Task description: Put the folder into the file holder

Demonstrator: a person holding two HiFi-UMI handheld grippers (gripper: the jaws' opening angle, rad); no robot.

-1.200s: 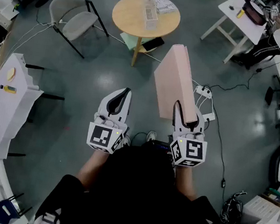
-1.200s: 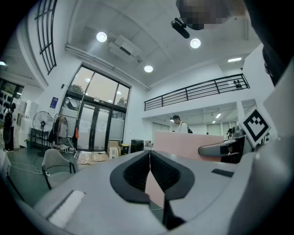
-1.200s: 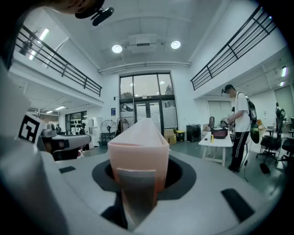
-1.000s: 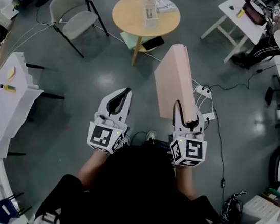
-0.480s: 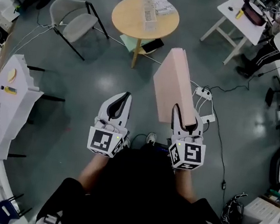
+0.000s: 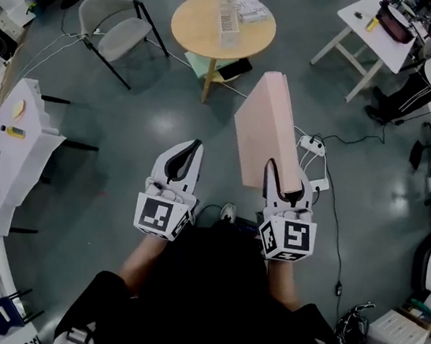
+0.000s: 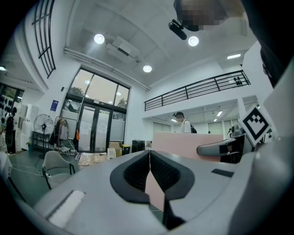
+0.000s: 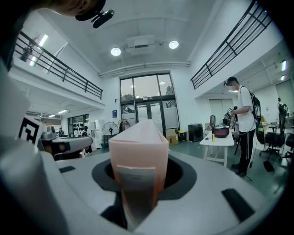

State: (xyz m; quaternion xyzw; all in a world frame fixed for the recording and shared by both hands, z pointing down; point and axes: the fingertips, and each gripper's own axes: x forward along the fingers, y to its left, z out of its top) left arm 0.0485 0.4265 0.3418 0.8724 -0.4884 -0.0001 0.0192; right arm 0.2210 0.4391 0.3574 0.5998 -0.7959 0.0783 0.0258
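Short of the round table (image 6: 196, 29) bearing the file holder (image 6: 228, 6), the right gripper (image 6: 286, 179) grasps the pink folder (image 6: 266, 123), its label (image 8: 135, 176) unreadable; the left gripper (image 6: 194, 145) is clenched empty.

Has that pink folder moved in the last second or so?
No, not visibly. The folder, in the right gripper, keeps the same gap to the round table in the head view.

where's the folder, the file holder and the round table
folder (image 6: 268, 127), head view, middle of its pink flat side
file holder (image 6: 229, 12), head view, its clear slatted wall
round table (image 6: 195, 26), head view, bare wooden top left of the file holder
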